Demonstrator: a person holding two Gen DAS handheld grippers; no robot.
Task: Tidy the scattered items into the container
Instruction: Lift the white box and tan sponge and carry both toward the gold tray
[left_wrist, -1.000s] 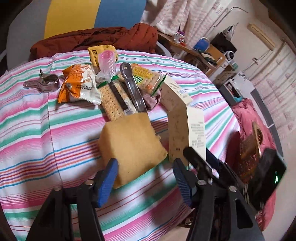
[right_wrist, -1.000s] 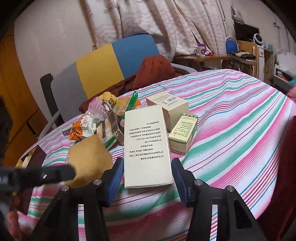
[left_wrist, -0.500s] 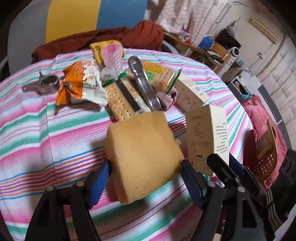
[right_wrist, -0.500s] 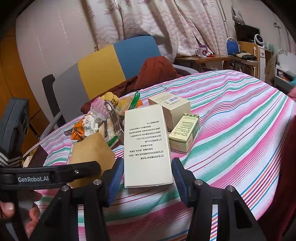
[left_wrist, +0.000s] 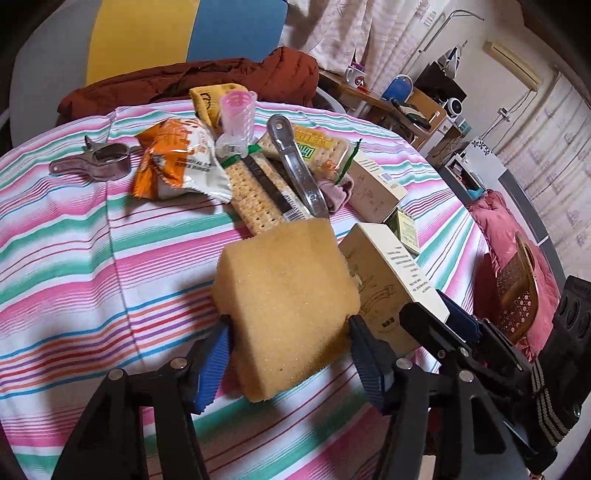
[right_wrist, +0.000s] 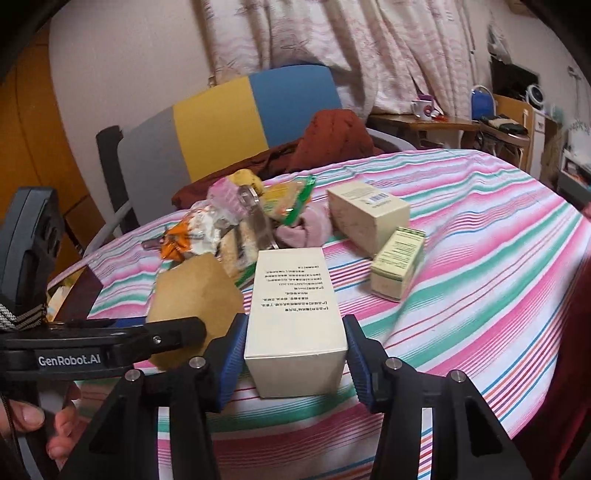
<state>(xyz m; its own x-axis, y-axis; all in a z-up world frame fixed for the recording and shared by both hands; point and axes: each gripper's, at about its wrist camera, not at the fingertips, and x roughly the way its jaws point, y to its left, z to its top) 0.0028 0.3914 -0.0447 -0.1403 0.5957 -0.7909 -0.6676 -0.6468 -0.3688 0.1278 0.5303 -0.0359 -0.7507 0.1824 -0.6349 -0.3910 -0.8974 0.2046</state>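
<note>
**A sponge and a box are held over the striped table**

Nearest in the left wrist view, the left gripper is seen with its blue fingers on both sides of a yellow sponge. The fingers are closing, and the sponge's sides are already touched and pushed in a little by the pads. The sponge is tilted, with its far end by the snacks.

Nearest in the right wrist view, the right gripper is seen with a tall cream box between its fingers. The fingers are closing on the box, and its sides are touched by the pads. The box is beside the sponge, above the striped table. A hand is seen at the lower left, under the other gripper.

A bit farther, a small green box is lying just beside a bigger cream box. A pink cloth is tucked next to that box.

Farther back, a pile of things is seen: cracker packs, a metal tool laid over them, an orange snack bag, a pink cup and a metal clip off to the left.

Behind the table, a red coat is draped on a grey, yellow and blue chair.

No container for the things can be made out for sure.
</note>
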